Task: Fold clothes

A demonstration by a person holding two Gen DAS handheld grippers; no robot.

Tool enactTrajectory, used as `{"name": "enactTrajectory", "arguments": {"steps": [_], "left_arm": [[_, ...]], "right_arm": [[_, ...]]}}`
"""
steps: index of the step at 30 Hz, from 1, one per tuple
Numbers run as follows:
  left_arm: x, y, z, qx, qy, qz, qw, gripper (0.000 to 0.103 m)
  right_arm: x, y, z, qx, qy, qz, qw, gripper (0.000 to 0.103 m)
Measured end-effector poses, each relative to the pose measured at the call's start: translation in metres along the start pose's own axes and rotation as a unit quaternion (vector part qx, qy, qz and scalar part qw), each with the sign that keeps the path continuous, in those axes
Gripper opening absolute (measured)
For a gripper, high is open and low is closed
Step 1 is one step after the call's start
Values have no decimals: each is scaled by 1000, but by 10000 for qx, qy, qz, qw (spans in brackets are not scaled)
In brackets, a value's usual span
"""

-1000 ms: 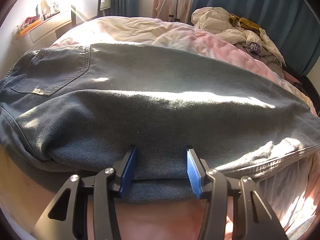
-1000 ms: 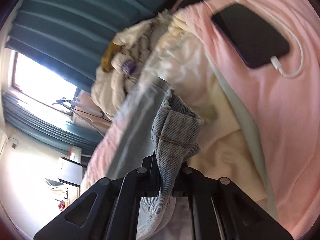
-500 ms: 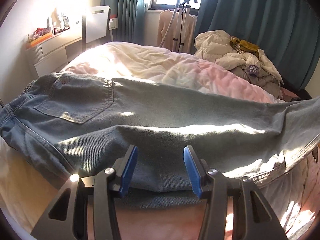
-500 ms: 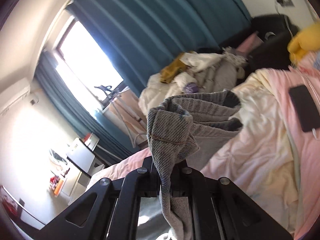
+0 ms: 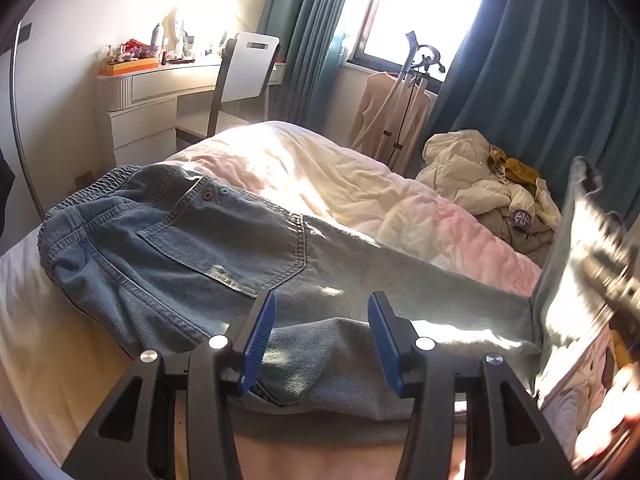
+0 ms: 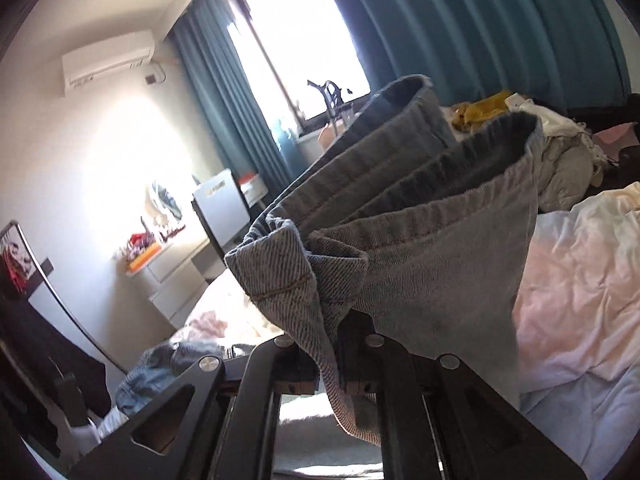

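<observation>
1. My left gripper (image 5: 318,336) hovers with jaws apart over the jeans (image 5: 208,256), gripping nothing.
2. My right gripper (image 6: 330,360) is clamped on the jeans' leg hems (image 6: 400,240), raised off the bed (image 5: 320,168).
3. The waistband lies toward the bed's left edge.
4. Crumpled clothes (image 5: 480,184) pile at the far right corner.

The left wrist view sits low and close over the jeans (image 5: 224,264), facing the window (image 5: 424,12) at upper right. The right wrist view, tilted, faces the same window (image 6: 304,40) at top centre, denim filling mid-frame.
</observation>
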State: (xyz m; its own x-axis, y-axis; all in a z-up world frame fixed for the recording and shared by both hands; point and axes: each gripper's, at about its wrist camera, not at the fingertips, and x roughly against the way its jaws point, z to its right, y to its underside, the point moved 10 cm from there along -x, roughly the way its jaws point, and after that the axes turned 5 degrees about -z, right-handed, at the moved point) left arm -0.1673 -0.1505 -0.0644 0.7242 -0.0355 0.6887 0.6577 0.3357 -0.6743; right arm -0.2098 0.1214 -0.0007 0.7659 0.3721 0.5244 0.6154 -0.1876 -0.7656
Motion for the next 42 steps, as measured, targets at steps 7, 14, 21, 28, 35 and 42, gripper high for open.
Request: {"name": "enactTrajectory", "arguments": {"steps": [7,14,21,28,35,42], "left_arm": [[-9,6,-5,229,298,-221,9990,49],[-14,3,-1,256,466,-202,9984,49],[-25,6,-10,651,810,-446,9936,49],[-24,11,-4,614,1001,-502,9918,49],[-24,15,18,239,1227,-509,9908,49],[-40,40,62,-335,1797,-879,9792,49]], "right_arm": [[-97,141,-24,771,299,-1469,9857,5],[-100,136,-33,1064,445,-1337,9843,5],[-108,150,-94,2048,148,-1454,9678,5],[-114,190,-66,1527,-247,-1825,9710,26],[-70,156,-51,744,-869,-2033,9724,43],[-111,90,-12,126,-575,-2333,9706,43]]}}
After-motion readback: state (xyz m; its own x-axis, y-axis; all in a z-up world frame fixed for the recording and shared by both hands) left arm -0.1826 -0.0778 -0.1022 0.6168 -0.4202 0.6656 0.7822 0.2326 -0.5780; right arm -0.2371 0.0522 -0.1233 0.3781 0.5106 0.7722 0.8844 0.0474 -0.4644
